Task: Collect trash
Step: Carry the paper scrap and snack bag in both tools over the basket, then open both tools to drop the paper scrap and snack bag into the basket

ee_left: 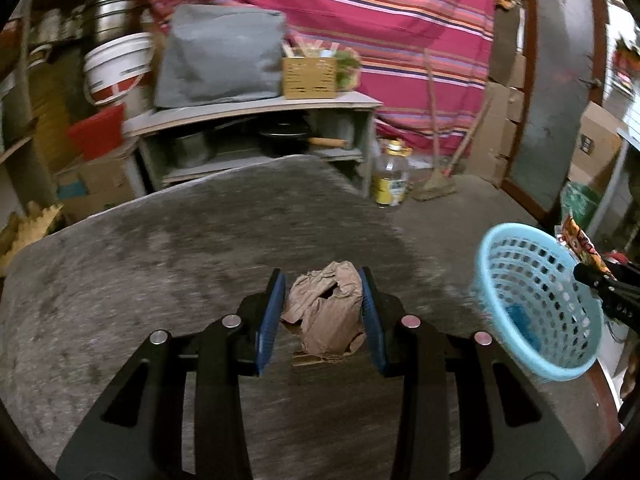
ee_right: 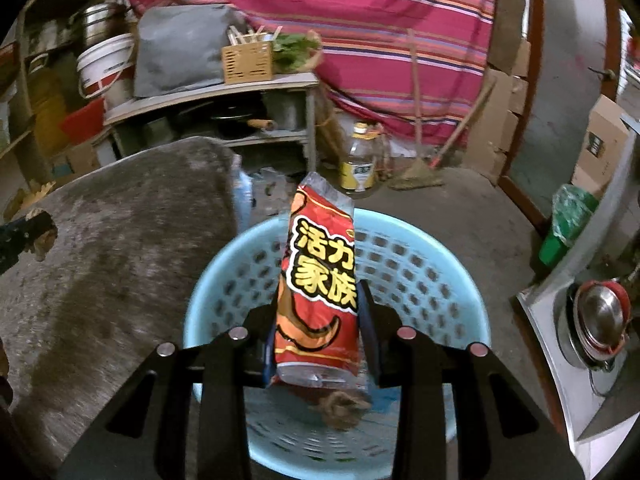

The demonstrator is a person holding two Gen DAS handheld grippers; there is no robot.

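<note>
My left gripper (ee_left: 322, 280) is shut on a crumpled brown paper wad (ee_left: 326, 312), held above the grey table top (ee_left: 160, 248). To its right stands a light blue perforated basket (ee_left: 536, 300) with something blue inside. In the right wrist view my right gripper (ee_right: 318, 300) is shut on a red snack wrapper (ee_right: 320, 280) with yellow characters, held upright over the basket (ee_right: 420, 264). A brown crumpled scrap (ee_right: 340, 408) lies in the basket's bottom. The right gripper (ee_left: 608, 280) with the wrapper (ee_left: 580, 244) shows at the left wrist view's right edge.
Behind the table stands a grey shelf unit (ee_left: 256, 120) with pans, a grey bag and a wooden box. A plastic oil bottle (ee_left: 392, 176) and a broom (ee_left: 436, 184) stand on the floor by a striped cloth. A stove with a metal pot (ee_right: 596, 320) is at the right.
</note>
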